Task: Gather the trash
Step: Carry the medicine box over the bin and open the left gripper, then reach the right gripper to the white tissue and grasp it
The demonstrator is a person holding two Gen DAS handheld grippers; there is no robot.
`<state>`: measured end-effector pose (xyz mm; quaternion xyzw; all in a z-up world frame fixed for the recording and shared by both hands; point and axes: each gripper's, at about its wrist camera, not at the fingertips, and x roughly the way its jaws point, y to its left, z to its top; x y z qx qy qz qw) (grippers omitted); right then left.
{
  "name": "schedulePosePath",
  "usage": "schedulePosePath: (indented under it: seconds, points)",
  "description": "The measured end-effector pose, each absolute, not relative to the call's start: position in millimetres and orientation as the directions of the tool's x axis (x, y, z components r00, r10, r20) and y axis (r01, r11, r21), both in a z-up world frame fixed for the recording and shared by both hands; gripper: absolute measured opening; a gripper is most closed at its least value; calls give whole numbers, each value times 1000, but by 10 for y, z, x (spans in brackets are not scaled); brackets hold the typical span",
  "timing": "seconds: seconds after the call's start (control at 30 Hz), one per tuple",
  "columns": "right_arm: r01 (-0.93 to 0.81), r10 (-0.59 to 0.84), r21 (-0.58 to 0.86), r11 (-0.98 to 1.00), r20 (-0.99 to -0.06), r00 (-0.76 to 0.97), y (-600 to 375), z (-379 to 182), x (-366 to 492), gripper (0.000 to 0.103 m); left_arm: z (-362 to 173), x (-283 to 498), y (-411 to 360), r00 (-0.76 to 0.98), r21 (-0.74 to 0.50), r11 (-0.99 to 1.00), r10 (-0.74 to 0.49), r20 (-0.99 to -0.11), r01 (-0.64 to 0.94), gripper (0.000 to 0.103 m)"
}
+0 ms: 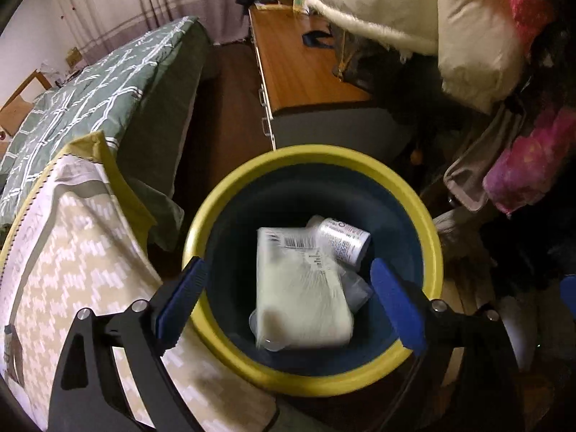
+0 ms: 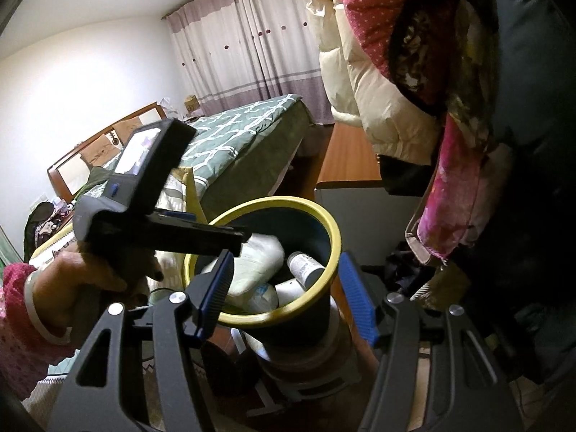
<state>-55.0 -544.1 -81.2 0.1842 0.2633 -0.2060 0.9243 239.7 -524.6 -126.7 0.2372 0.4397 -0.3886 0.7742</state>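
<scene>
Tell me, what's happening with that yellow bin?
A person is collecting trash in a bedroom, holding a gripper in each hand. The left gripper hangs open right above the yellow-rimmed bin, and a blurry white packet lies inside on top of a white bottle. The right gripper is open too, holding nothing, and points at the bin from beside it.

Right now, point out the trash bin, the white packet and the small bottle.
trash bin (image 1: 363, 165), left wrist view, yellow rim.
white packet (image 1: 302, 295), left wrist view, its flat face.
small bottle (image 1: 345, 241), left wrist view, its labelled side.
</scene>
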Motion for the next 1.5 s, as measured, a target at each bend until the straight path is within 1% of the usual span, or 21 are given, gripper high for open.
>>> schedulePosePath:
  seconds: [0.1,0.17,0.23,0.37,0.53,0.63,0.83,1.0,1.13,1.23,1.33,1.4,1.5]
  points:
    - [475,-282,229,849,-565,776,-5420,-811,-523,58,-1051,2351,-4983,333,-5,601,-450,-828,799,91]
    - [472,-277,228,852,-569,775,-5398,-817,-489,58,-886,2304,-4705,356,-25,616,-487,-798,787,94]
    - [466,-270,226,856,-573,774,-5378,-824,-452,58,-744,2269,-4363,390,-36,642,-509,-767,766,94]
    - [440,-249,218,871,-577,778,-5269,-823,-343,58,-575,2278,-3646,468,-48,713,-508,-723,700,95]
    - [390,-214,192,901,-584,783,-5024,-805,-137,58,-481,2346,-2612,558,-90,818,-464,-688,568,95]
    - [347,-179,182,920,-592,786,-4838,-782,23,58,-425,2351,-1984,629,-97,875,-414,-658,475,95]
    - [234,-96,149,961,-613,785,-4301,-725,468,58,-356,2353,-819,762,-68,961,-255,-595,268,97]
    - [124,-10,140,982,-624,781,-3803,-674,860,58,-426,2389,-55,835,8,997,-57,-548,74,98]
    - [2,91,143,990,-642,761,-3296,-644,1258,58,-532,2397,488,849,-36,999,15,-528,-40,98]
    - [-65,136,131,989,-652,746,-2932,-637,1512,58,-587,2405,726,849,-58,994,51,-526,-96,98]
    - [-161,209,134,978,-668,715,-2488,-639,1788,58,-629,2385,884,849,-53,986,107,-518,-157,98]
    - [-201,228,119,972,-674,702,-2249,-654,1914,58,-653,2367,920,847,-53,982,131,-514,-183,98]
    - [-274,272,112,955,-696,665,-1879,-717,2114,58,-710,2367,1018,832,-48,974,163,-531,-221,98]
